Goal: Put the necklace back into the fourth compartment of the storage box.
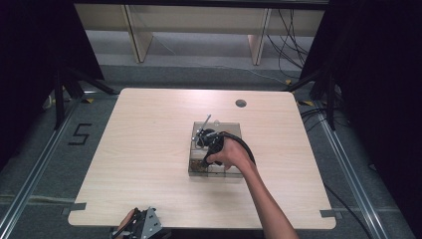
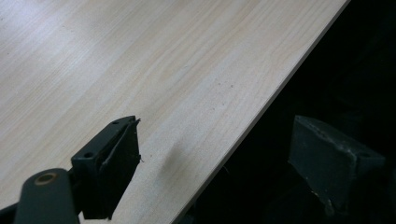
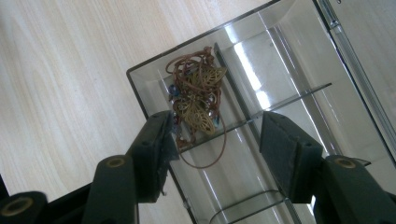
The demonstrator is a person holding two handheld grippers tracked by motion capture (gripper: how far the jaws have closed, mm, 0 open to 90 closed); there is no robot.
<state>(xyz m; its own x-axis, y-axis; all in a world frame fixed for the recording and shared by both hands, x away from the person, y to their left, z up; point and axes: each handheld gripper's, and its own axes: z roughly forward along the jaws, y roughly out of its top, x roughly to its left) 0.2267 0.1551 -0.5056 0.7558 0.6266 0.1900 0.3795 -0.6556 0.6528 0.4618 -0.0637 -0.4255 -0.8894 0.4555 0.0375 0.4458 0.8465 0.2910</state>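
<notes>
High view first: your right hand holds the right tongs over a clear compartmented box that sits near the middle of the pale wooden bench. Your left tongs rest at the near edge of the bench, well apart from the box. Looking through the right gripper view, your right tongs stand wide apart with nothing between them, poised just above the box. A tangle of brown cord jewellery with brass leaf pendants lies in a corner compartment, one cord loop spilling across a divider. Your left tongs also gape open and empty, one jaw over the bench, the other past its edge.
</notes>
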